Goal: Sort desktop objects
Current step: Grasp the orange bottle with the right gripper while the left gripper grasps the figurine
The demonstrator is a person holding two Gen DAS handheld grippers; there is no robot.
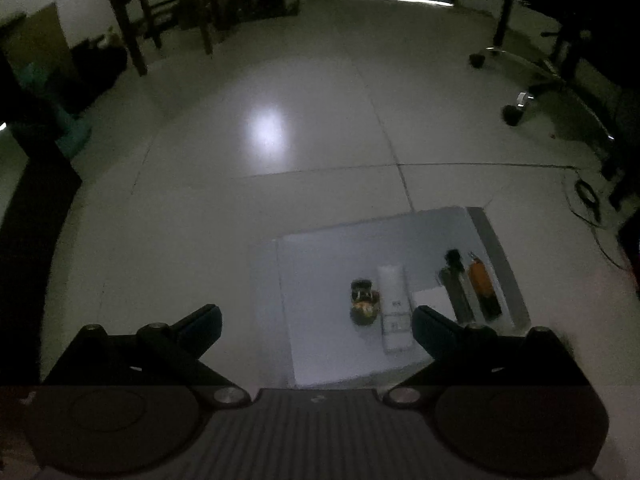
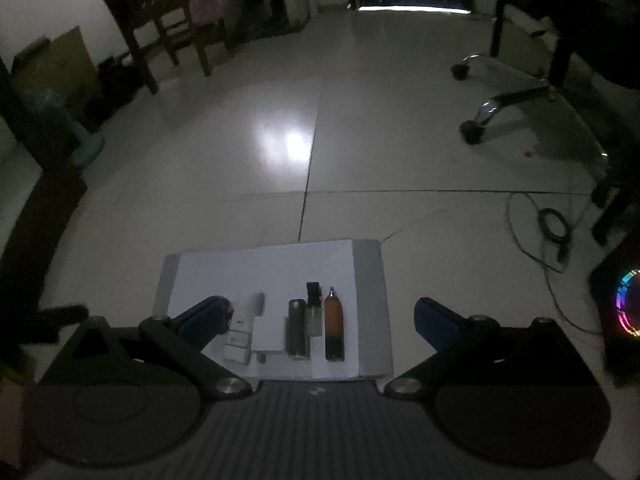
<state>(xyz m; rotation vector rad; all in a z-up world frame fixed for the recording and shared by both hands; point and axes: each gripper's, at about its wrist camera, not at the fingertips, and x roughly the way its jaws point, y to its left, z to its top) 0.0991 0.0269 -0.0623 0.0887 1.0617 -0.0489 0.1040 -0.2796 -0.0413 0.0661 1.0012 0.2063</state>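
Note:
A white board (image 1: 332, 256) lies on the tiled floor; it also shows in the right wrist view (image 2: 240, 272). On it lie a small round dark-and-orange object (image 1: 363, 300), a white remote (image 1: 394, 304) (image 2: 244, 328), a white box (image 1: 432, 300) (image 2: 270, 334), a dark flat bar (image 1: 456, 292) (image 2: 298, 328), a black-capped clear bottle (image 2: 314, 308) and an orange-and-black tube (image 1: 482, 284) (image 2: 334, 324). My left gripper (image 1: 316, 324) is open, high above the board's near left part. My right gripper (image 2: 322, 318) is open, high above the row of objects. Both are empty.
The room is dim. Wooden chairs (image 2: 160, 20) stand at the back left, an office chair base (image 2: 504, 100) at the back right. A loose cable (image 2: 552, 228) lies on the floor at the right, beside a glowing coloured fan (image 2: 626, 300). A teal object (image 1: 68, 128) sits at the left.

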